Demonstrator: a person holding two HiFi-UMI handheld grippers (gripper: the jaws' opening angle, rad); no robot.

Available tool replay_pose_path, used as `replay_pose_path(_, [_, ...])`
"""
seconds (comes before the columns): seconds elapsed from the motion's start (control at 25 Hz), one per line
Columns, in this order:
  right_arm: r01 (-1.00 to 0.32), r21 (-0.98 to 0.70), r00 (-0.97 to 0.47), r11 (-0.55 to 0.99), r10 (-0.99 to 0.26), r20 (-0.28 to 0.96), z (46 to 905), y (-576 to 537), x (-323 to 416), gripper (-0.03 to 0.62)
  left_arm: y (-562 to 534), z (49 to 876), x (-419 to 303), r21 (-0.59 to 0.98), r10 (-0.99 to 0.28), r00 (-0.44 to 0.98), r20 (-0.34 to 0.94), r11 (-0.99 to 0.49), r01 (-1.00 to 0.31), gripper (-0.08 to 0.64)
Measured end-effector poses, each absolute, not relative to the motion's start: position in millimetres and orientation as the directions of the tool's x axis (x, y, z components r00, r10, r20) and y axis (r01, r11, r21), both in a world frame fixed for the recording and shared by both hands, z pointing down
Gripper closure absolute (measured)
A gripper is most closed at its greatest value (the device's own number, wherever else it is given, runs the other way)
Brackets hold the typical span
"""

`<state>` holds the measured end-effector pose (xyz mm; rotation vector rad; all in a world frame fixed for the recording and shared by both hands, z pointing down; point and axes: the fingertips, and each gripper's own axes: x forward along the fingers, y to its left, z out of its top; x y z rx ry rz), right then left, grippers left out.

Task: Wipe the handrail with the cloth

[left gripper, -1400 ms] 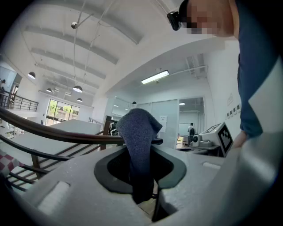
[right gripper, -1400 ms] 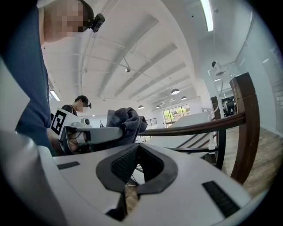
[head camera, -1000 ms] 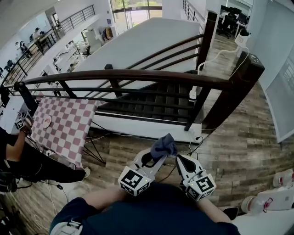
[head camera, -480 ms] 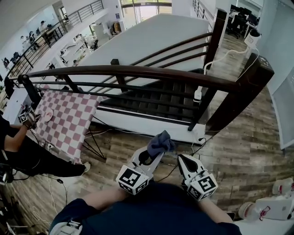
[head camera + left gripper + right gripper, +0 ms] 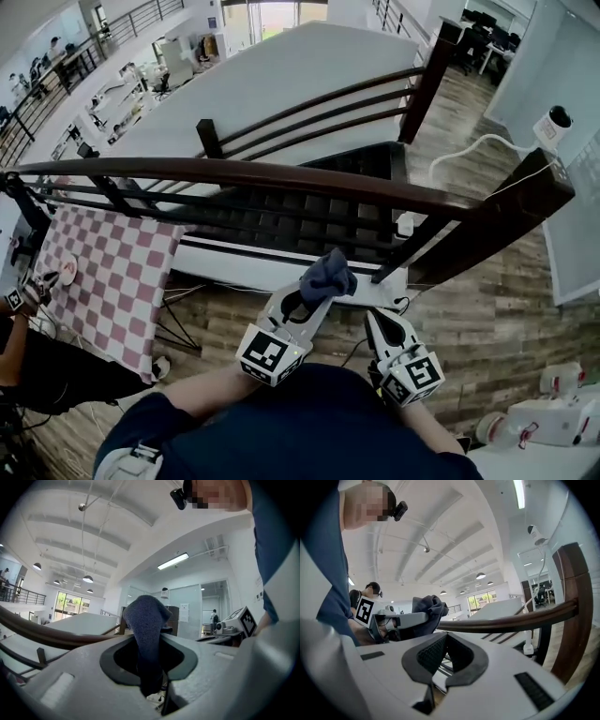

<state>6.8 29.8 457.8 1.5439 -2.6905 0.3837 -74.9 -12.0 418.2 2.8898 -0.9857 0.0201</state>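
Observation:
The dark brown handrail (image 5: 281, 175) runs from the left edge to a thick post (image 5: 506, 225) on the right. My left gripper (image 5: 315, 298) is shut on a dark blue cloth (image 5: 328, 275), which bunches up above its jaws just short of the rail's lower bars. In the left gripper view the cloth (image 5: 145, 620) is pinched between the jaws and the handrail (image 5: 42, 637) curves away at left. My right gripper (image 5: 376, 319) is beside it, shut and holding nothing. In the right gripper view the handrail (image 5: 511, 620) lies ahead and the cloth (image 5: 426, 609) is at left.
A dark staircase (image 5: 309, 220) drops away beyond the rail. A pink checkered table (image 5: 112, 272) stands at left, with a seated person (image 5: 37, 366) beside it. A white camera (image 5: 553, 127) sits on the post. White equipment (image 5: 553, 417) lies at bottom right on the wooden floor (image 5: 487, 309).
The view has closed in on the handrail, which now sits lower and larger. Both grippers stay side by side, the left still shut on the cloth, now nearer the rail.

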Motion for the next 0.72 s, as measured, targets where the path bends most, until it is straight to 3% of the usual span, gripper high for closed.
replay_pose_path(0.24, [-0.869, -0.2, -0.481, 0.453, -0.868, 0.123, 451, -49, -22, 0.581, -99, 420, -106, 0.086, -0.589, 0.806, 0.061, -0.801, -0.592, 0.469])
replay_pose_path(0.72, [-0.794, -0.202, -0.6, 0.574, -0.793, 0.106, 442, -106, -12, 0.581, -166, 432, -113, 0.073, -0.719, 0.685, 0.121, -0.681, -0.728, 0.469])
